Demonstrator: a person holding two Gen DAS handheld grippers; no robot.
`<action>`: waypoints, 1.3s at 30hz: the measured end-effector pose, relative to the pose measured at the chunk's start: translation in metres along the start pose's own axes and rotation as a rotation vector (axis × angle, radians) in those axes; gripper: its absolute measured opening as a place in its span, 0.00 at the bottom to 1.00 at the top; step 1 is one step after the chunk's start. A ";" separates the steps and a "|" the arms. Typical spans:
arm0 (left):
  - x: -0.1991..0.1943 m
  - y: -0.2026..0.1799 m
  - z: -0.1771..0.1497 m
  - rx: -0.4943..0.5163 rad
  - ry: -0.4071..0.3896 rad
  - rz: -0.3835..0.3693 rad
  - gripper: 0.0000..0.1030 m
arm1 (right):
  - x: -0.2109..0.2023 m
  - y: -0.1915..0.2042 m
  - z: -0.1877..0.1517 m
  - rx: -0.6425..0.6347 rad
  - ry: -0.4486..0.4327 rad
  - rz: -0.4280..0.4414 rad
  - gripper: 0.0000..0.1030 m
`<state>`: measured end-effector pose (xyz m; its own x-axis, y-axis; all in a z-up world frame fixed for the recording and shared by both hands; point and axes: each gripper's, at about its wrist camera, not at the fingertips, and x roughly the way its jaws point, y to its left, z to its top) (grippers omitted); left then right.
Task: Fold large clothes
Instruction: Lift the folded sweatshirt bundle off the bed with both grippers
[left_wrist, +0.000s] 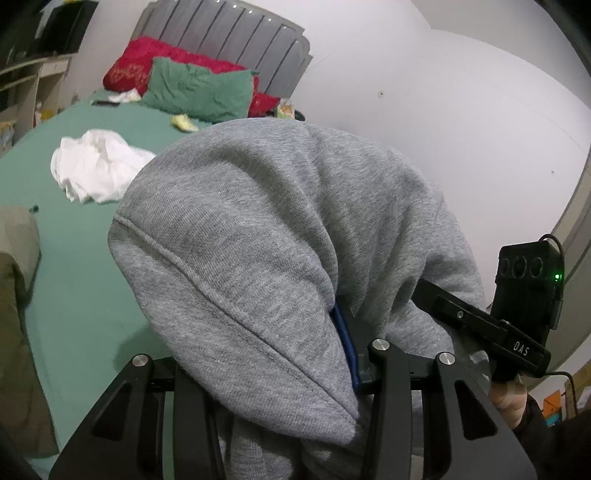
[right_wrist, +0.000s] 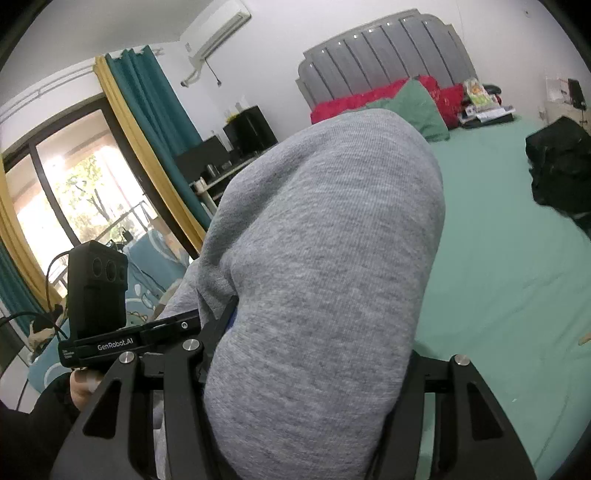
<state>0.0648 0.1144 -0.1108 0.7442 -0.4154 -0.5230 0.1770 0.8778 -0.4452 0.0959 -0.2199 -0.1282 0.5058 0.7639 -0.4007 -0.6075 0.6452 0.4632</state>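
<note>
Jaws under grey sweatshirt (left_wrist: 266, 236), "GenRobot.AI".

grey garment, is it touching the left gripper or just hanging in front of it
Touching. In the left wrist view the grey garment drapes over the left gripper, its fabric bunched between the fingers, covering them with no gap visible.

Black hand-held gripper (left_wrist: 347, 354), silver screws (left_wrist: 381, 344).

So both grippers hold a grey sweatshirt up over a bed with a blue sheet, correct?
Not quite: the bed sheet is green, as both wrist views show. The left gripper and right gripper do hold the grey sweatshirt.
</note>
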 end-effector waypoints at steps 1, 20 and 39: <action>-0.005 -0.003 0.001 0.004 -0.011 -0.002 0.43 | -0.003 0.002 0.001 -0.005 -0.008 0.001 0.54; -0.115 -0.014 0.039 0.096 -0.181 0.065 0.43 | -0.002 0.079 0.045 -0.125 -0.146 0.111 0.54; -0.230 0.090 0.013 0.004 -0.265 0.259 0.43 | 0.117 0.185 0.040 -0.220 -0.067 0.303 0.54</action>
<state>-0.0822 0.2924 -0.0213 0.9055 -0.1038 -0.4114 -0.0367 0.9469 -0.3195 0.0670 -0.0105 -0.0578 0.3176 0.9234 -0.2158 -0.8489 0.3782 0.3691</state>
